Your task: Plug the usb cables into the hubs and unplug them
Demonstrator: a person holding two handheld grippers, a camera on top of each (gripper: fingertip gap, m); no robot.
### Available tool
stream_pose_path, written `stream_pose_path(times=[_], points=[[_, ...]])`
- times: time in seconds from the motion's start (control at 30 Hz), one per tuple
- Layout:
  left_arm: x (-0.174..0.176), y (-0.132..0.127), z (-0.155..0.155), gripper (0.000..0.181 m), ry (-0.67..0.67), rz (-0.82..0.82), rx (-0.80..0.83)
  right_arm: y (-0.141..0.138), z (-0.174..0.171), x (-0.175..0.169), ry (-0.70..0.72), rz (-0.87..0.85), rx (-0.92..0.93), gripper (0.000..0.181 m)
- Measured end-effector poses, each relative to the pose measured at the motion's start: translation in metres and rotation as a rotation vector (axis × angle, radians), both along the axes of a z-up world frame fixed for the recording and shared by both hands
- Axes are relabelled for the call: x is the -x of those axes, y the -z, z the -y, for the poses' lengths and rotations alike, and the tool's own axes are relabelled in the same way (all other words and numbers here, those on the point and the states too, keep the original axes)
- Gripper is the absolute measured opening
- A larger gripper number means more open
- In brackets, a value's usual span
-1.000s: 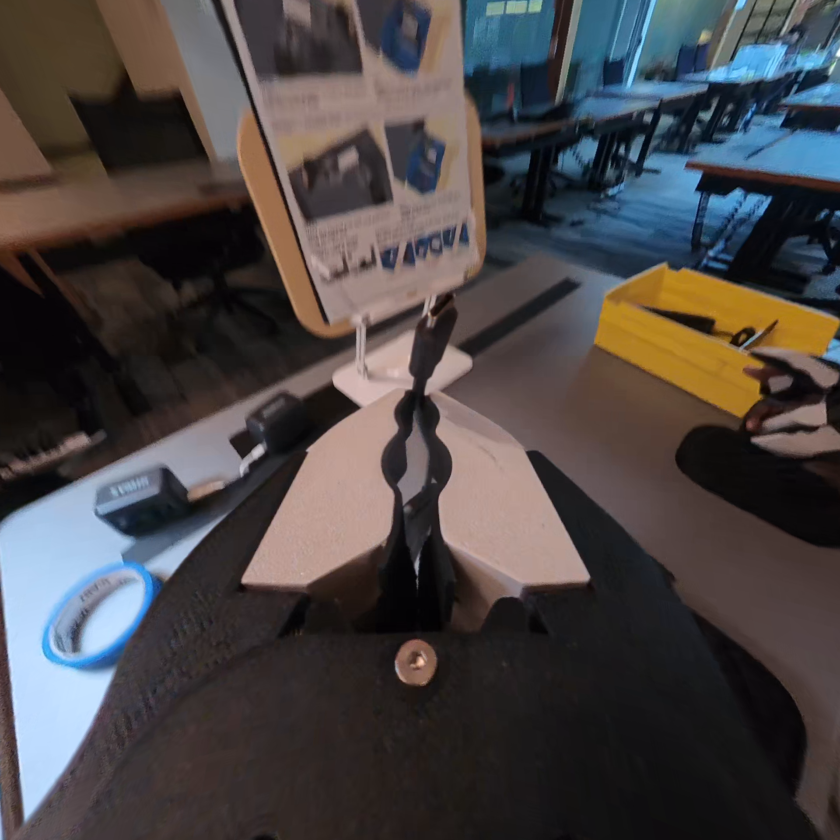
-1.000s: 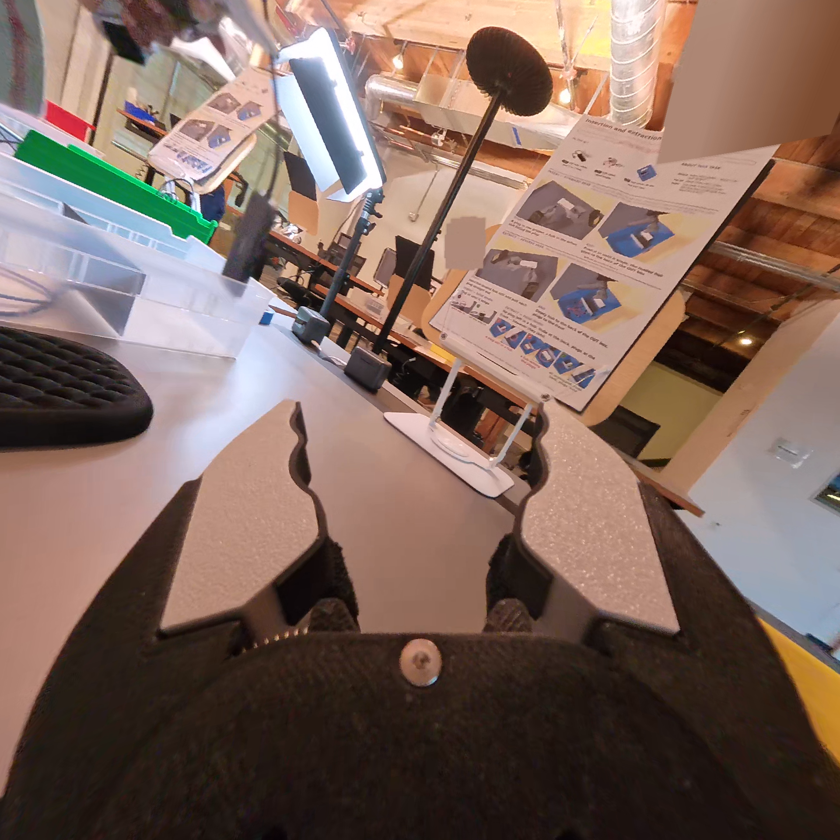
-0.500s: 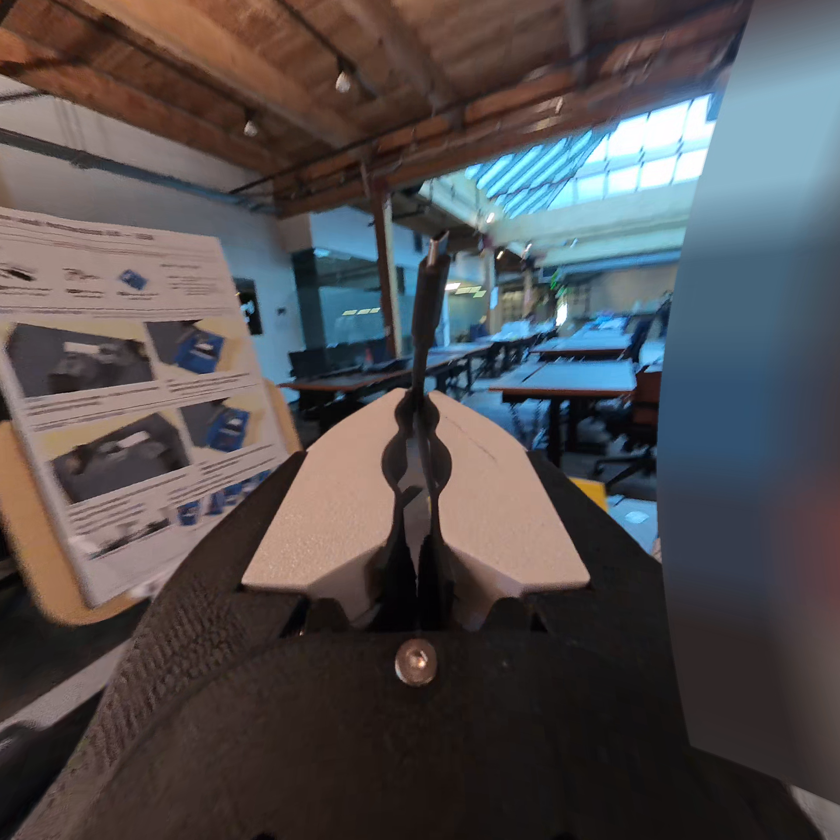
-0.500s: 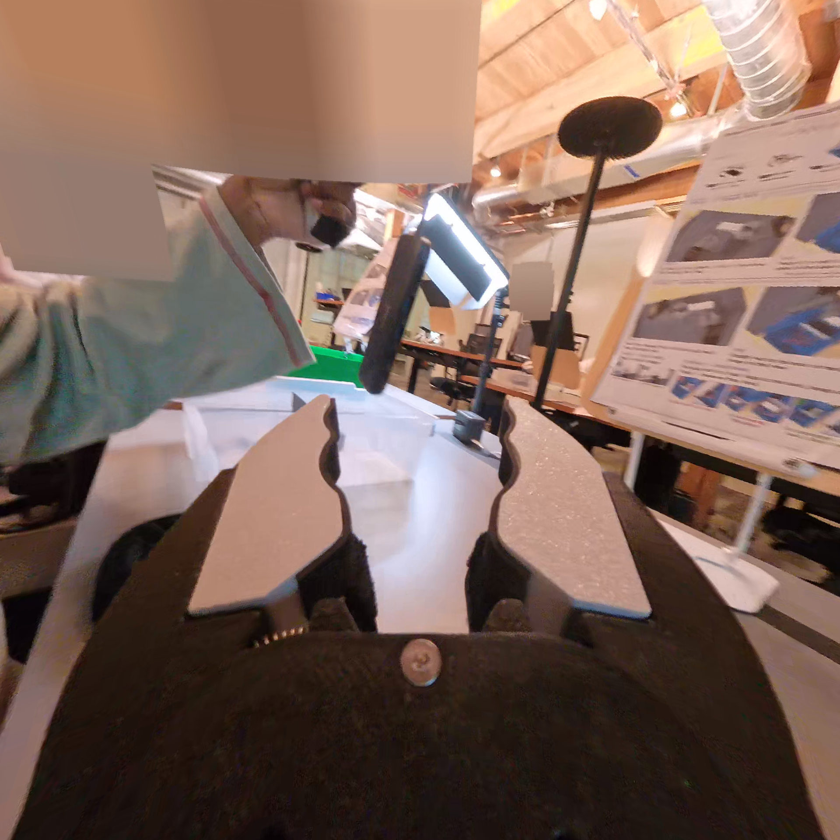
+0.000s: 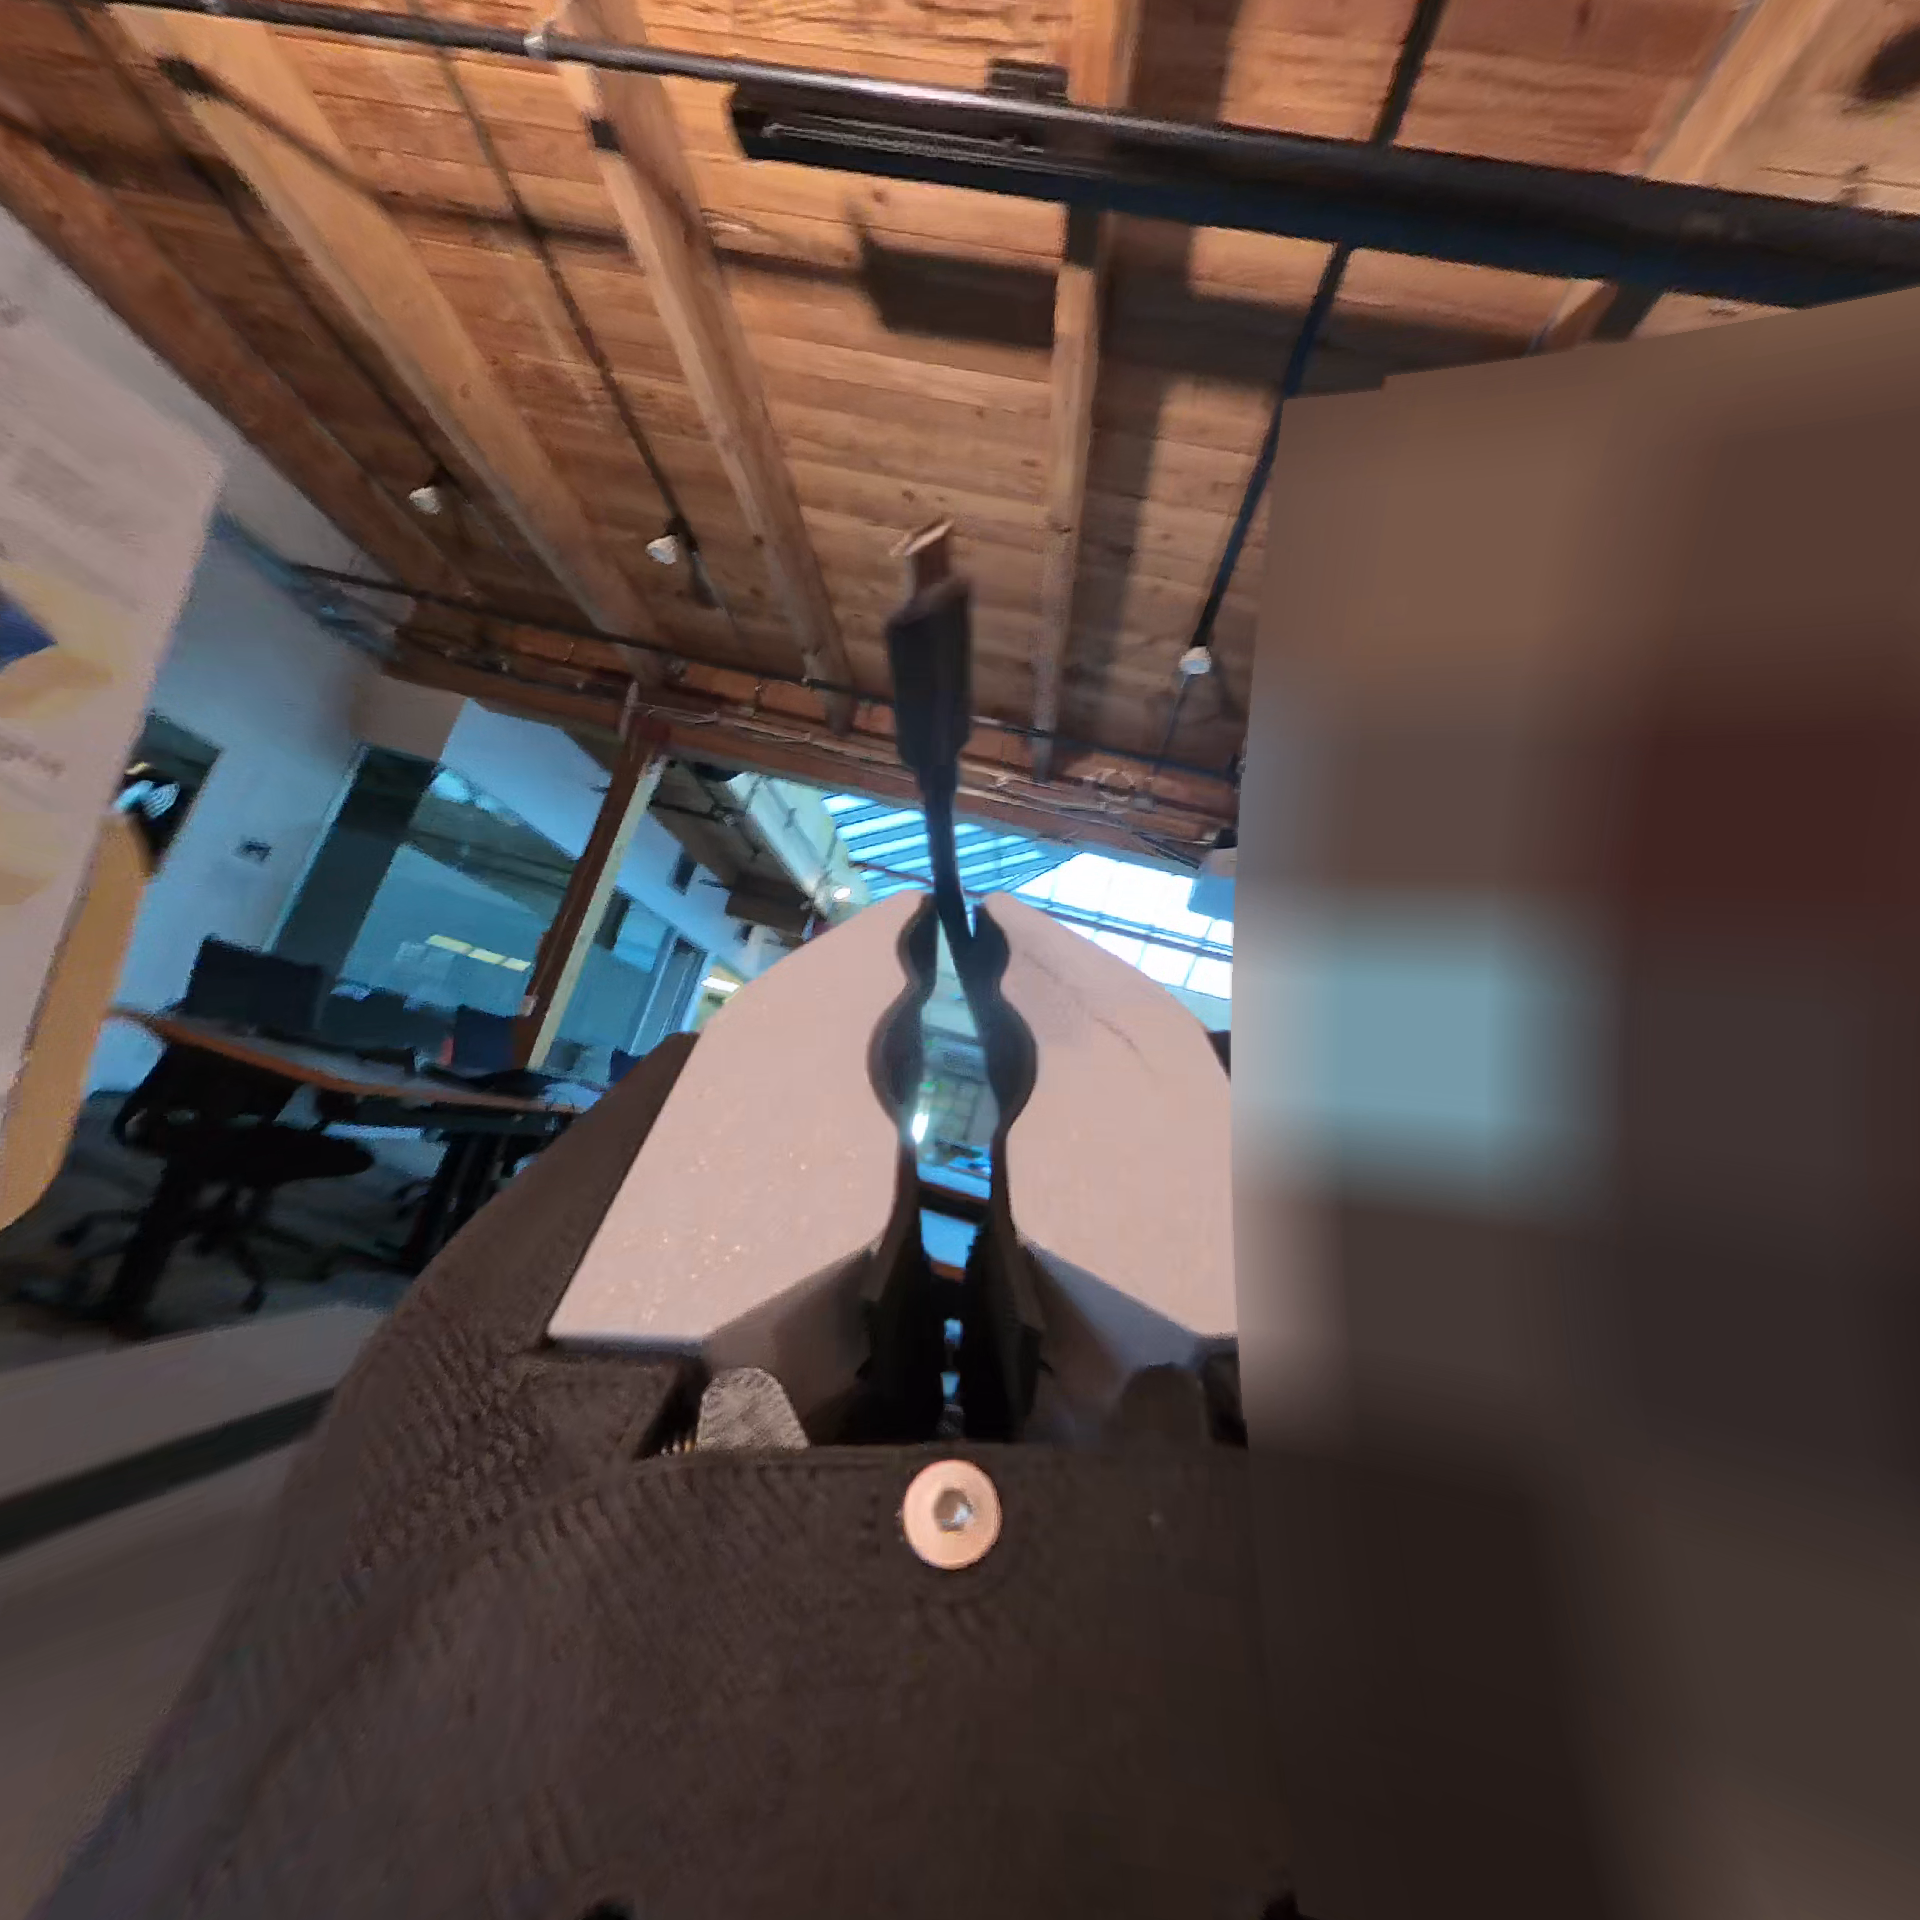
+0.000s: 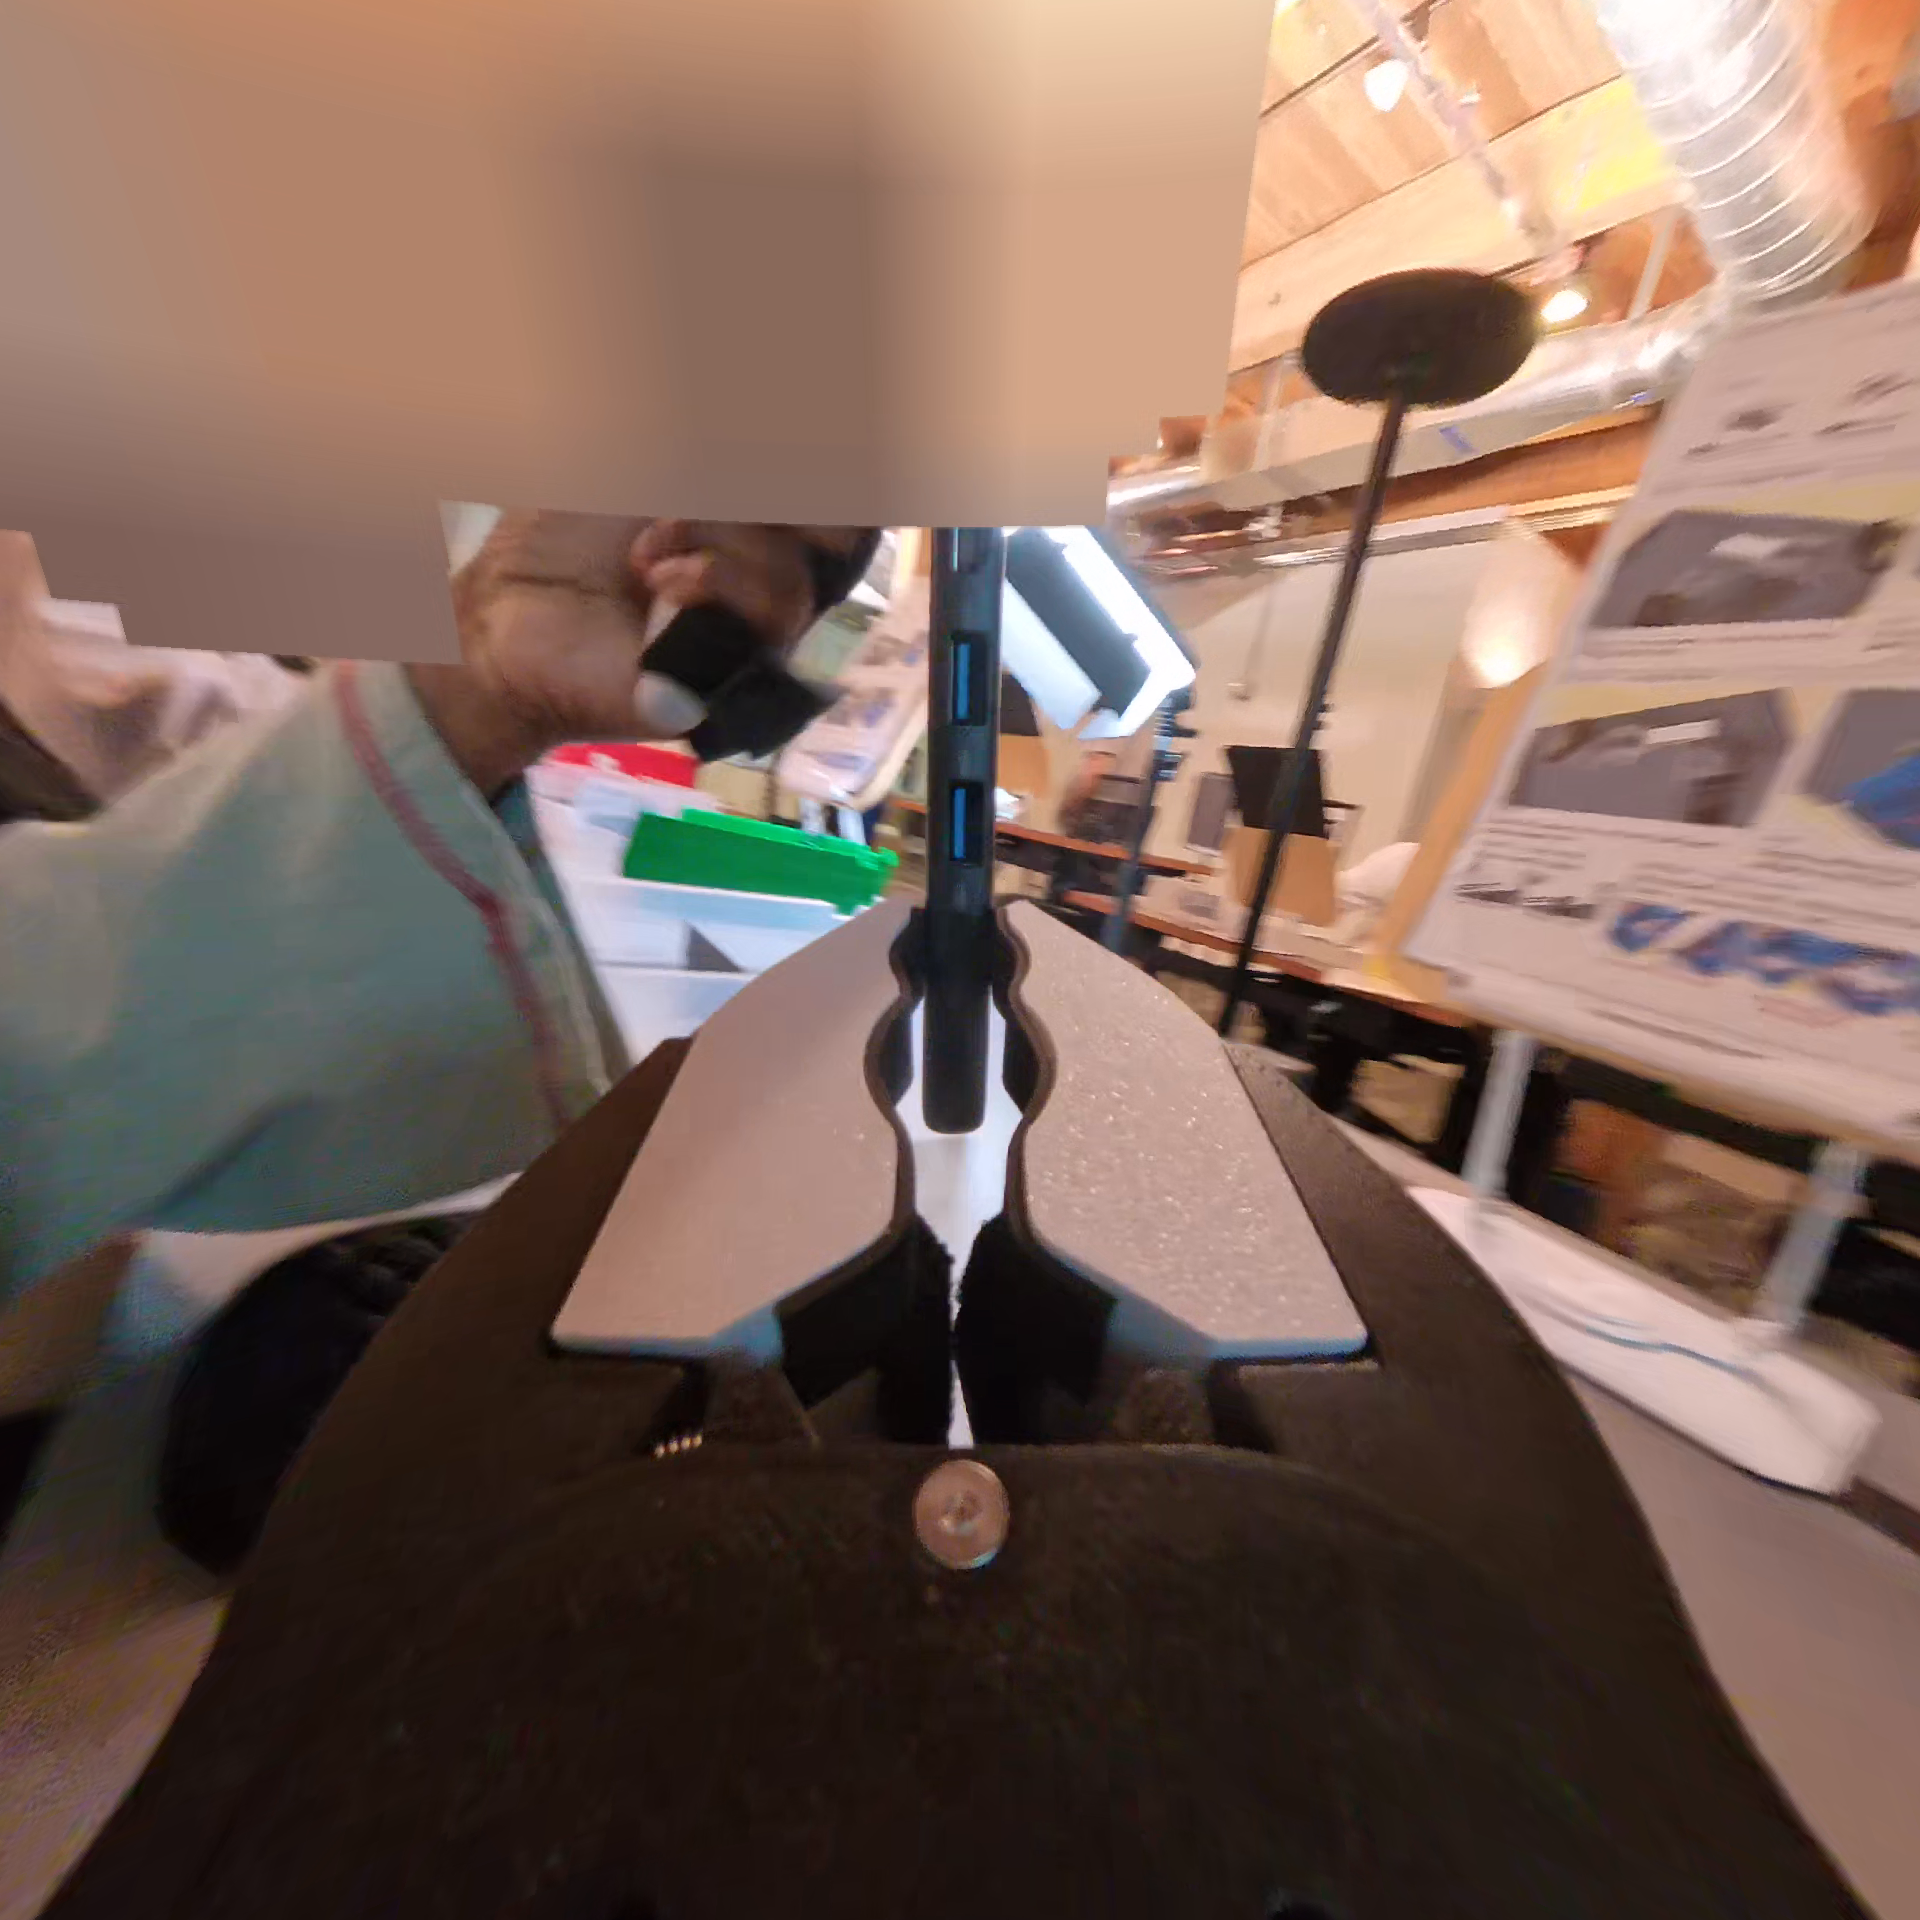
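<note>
My left gripper [image 5: 951, 920] is shut on a black USB cable [image 5: 933, 707]. The cable stands up out of the fingertips, its metal plug end pointing at the wooden ceiling. My right gripper [image 6: 956, 925] is shut on the lower end of a slim black USB hub [image 6: 961, 790]. The hub stands upright with two blue ports facing me. Its top is hidden behind a blurred patch. A person's hand [image 6: 623, 634] in a light green sleeve is just left of the hub, holding something black.
A printed instruction board [image 6: 1704, 727] on a white stand is at the right in the right wrist view. A black pole with a round top [image 6: 1340, 644], a lamp panel [image 6: 1091, 634] and green and clear bins [image 6: 758, 862] lie behind. Desks and chairs [image 5: 301, 1081] fill the room. There is about 20 cm between the tips of the two grippers.
My right gripper was open and empty; it has shut on the hub. My left gripper has tilted up from the table toward the ceiling, still holding the cable.
</note>
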State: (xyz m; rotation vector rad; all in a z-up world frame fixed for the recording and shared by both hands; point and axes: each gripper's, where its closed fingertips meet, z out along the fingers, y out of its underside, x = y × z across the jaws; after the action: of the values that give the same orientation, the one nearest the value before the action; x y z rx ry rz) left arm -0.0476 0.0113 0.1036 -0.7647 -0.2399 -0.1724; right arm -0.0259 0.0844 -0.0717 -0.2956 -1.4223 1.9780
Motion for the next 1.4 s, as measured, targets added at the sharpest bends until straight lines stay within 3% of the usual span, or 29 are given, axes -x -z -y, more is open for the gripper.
stream_pose_path(times=[0.03,0.2,0.27,0.3,0.37,0.43,0.5,0.67,0.77,0.97,1.07,1.17,1.3,1.4], points=[[0.008,0.012,0.000,0.012,-0.017,0.039,0.033,-0.002,-0.013,0.002,0.063,-0.026,-0.031,0.011],[0.012,0.094,-0.019,0.051,0.092,0.198,0.296,-0.016,-0.081,0.006,0.439,-0.131,-0.263,0.012],[0.010,0.129,-0.024,0.057,0.049,0.202,0.445,-0.018,-0.102,0.006,0.570,-0.135,-0.380,0.012],[0.013,0.145,-0.023,0.064,-0.035,0.185,0.525,-0.017,-0.109,0.007,0.629,-0.135,-0.452,0.012],[0.036,0.166,-0.008,0.083,-0.411,0.096,0.689,-0.010,-0.118,0.009,0.718,-0.115,-0.629,0.012],[0.040,0.159,0.002,0.083,-0.791,-0.175,0.806,0.003,-0.120,0.012,0.756,-0.068,-0.814,0.012],[0.020,0.148,-0.021,0.076,-0.928,-0.484,0.913,0.015,-0.115,0.013,0.758,-0.038,-0.960,0.012],[-0.010,0.178,-0.095,0.075,-0.956,-1.196,1.291,0.038,-0.096,0.012,0.687,0.015,-1.136,0.012],[-0.011,0.196,-0.116,0.063,-0.911,-1.357,1.345,0.045,-0.089,0.010,0.654,0.016,-1.199,0.012],[0.003,0.212,-0.115,0.034,-0.886,-1.354,1.430,0.043,-0.068,-0.002,0.522,-0.029,-1.183,0.012],[-0.005,0.217,-0.113,0.013,-0.776,-1.286,1.400,0.032,-0.063,-0.009,0.495,-0.092,-1.146,0.014],[-0.018,0.206,-0.110,0.012,-0.661,-1.150,1.237,0.006,-0.054,-0.023,0.391,-0.207,-0.924,0.024],[-0.040,0.198,-0.107,0.012,-0.425,-1.009,1.066,-0.027,-0.058,-0.050,0.125,-0.219,-0.514,0.039],[-0.049,0.200,-0.105,0.012,-0.307,-0.970,1.021,-0.028,-0.062,-0.061,0.020,-0.254,-0.467,0.039]])
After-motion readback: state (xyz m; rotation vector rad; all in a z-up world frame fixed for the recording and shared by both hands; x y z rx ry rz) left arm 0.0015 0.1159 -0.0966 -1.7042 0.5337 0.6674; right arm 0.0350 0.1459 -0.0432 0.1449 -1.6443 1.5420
